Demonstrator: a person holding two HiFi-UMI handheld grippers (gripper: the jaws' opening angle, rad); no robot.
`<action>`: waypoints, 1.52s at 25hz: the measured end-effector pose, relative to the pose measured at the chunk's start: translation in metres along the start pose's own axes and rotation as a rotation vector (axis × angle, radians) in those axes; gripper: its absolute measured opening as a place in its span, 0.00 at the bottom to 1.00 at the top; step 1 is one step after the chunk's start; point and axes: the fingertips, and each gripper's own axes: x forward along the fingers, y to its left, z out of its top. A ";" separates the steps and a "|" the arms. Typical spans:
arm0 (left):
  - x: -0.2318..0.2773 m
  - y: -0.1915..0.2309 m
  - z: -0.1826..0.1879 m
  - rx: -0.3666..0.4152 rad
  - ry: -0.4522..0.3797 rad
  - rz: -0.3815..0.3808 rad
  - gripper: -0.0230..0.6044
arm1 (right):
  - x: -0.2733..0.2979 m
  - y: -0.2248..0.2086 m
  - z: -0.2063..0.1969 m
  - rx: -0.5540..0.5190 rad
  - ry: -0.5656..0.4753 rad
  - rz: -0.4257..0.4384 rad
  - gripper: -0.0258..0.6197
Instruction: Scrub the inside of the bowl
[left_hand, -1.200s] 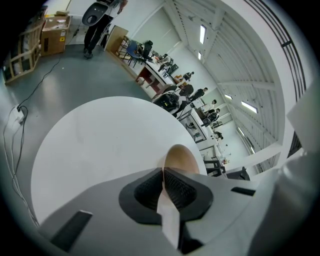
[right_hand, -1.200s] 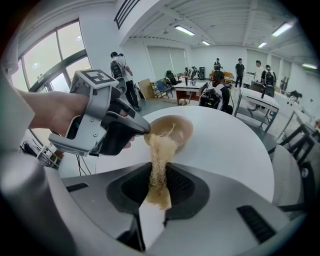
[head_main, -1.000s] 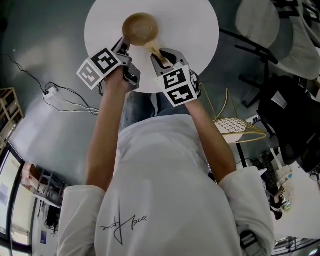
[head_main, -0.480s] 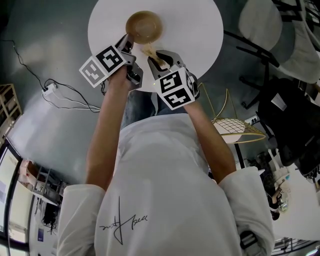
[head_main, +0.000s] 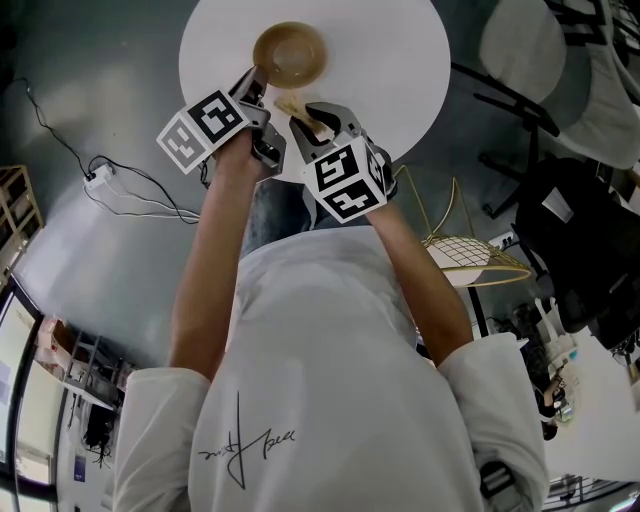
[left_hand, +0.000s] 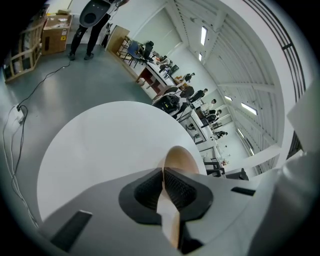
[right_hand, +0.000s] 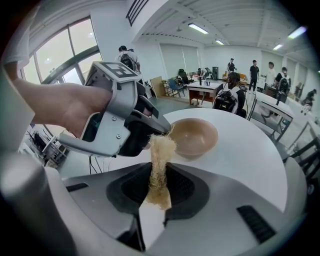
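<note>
A tan wooden bowl sits on the round white table, near its front edge. My left gripper is shut on the bowl's near-left rim; in the left gripper view the rim runs between the closed pads. My right gripper is shut on a pale fibrous scrubber, whose tip sits just outside the bowl's near rim. In the right gripper view the scrubber stands up from the jaws, with the bowl beyond it and the left gripper to its left.
A gold wire chair stands right of my arms. A cable and power strip lie on the grey floor at left. Another white table and a black bag are at right. People stand far off.
The right gripper has drawn the scrubber back from the bowl's rim toward me. The left gripper keeps its grip on the rim.
</note>
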 end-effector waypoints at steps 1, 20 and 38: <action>0.000 0.000 0.000 0.000 0.000 0.000 0.06 | 0.000 0.001 0.001 -0.002 -0.001 0.002 0.18; 0.002 -0.004 -0.002 0.001 0.044 -0.025 0.06 | -0.005 -0.017 0.009 0.029 -0.061 0.033 0.18; 0.005 -0.004 -0.002 -0.004 0.050 -0.027 0.06 | -0.011 -0.059 0.006 0.011 -0.042 0.028 0.18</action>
